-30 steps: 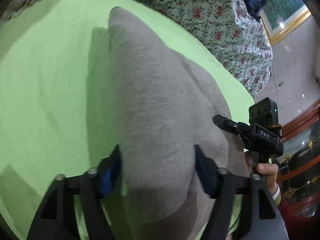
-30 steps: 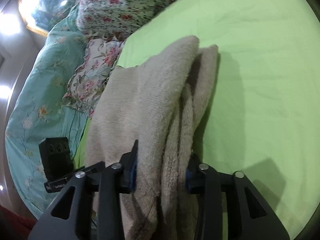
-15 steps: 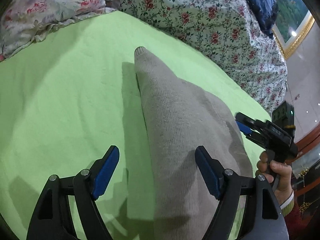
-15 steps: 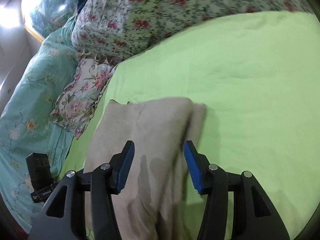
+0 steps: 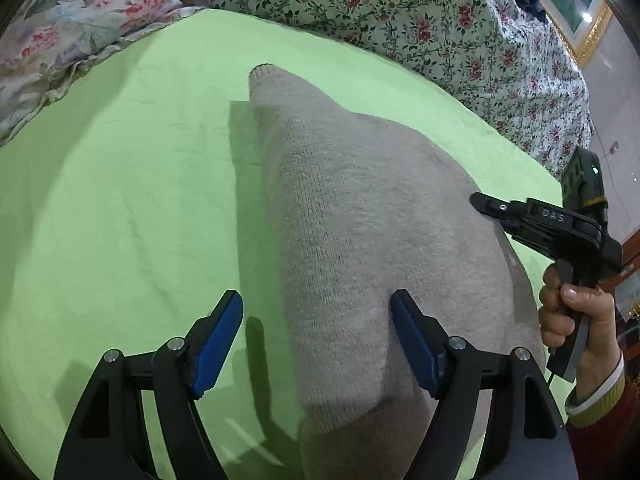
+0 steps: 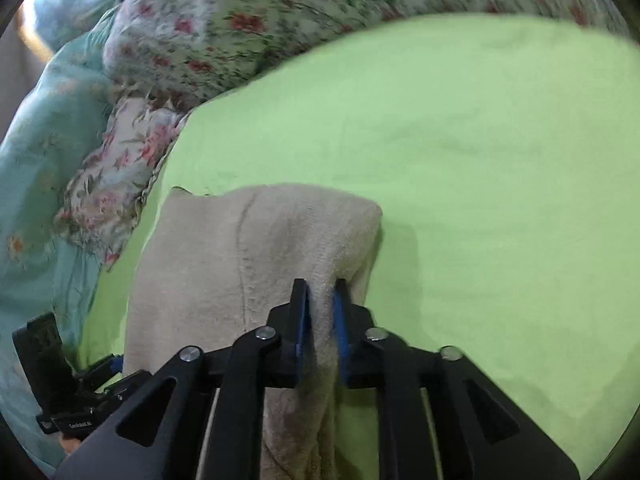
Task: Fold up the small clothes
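Beige knit (image 5: 360, 220) lies w/ long axis 11–5 o'clock, cuff at 11; left tongs (image 5: 316, 344) spread, right tongs (image 6: 320, 320) pinching its edge.

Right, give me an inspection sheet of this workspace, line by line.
Surface: green bedsheet, lightly wrinkled.
Job's things: beige knit garment, folded lengthwise, lying on the sheet.
Clutter: floral pillow and floral quilt at the sheet's edge.
Grippers: left gripper open, its fingers astride the garment's near end; right gripper shut on the garment's right-hand edge.
Cables: thin cord below the right hand, partly hidden.
Surroundings: gilt picture frame, turquoise bedding.
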A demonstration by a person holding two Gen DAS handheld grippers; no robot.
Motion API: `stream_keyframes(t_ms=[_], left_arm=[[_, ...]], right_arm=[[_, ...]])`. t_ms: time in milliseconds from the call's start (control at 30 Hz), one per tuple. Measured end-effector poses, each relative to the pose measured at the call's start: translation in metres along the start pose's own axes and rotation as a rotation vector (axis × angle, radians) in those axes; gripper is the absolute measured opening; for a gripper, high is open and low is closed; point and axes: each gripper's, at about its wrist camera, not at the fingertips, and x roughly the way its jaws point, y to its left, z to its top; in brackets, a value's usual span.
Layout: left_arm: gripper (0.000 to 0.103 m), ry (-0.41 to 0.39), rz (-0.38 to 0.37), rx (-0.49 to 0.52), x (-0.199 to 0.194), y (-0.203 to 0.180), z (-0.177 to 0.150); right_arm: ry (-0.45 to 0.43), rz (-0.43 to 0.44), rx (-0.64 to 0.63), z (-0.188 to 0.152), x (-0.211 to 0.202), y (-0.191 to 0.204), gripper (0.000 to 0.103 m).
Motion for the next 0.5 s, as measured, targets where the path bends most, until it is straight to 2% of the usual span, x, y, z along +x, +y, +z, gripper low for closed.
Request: stream_keyframes(t_ms=[133,200,367,500], left_arm=[[0.076,-0.029,0.007,0.028,-0.026,-0.001,-0.013],[0.075,-0.045,0.005,0.049,-0.043,-0.002,-0.025],[0.077,-0.074,0.007,0.069,-0.077,-0.006,-0.079],[0.08,-0.072,-0.004,0.084,-0.082,-0.011,-0.122]], right_arm=[[-0.035,0.027,0.01,-0.017,-0.033,0.006,0.022],[-0.045,0.048,0.012,-0.03,-0.051,0.009,0.029],[-0.076,0.077,-0.001,-0.082,-0.094,0.015,0.035],[-0.056,0.097,0.011,-0.125,-0.108,0.014,0.041]])
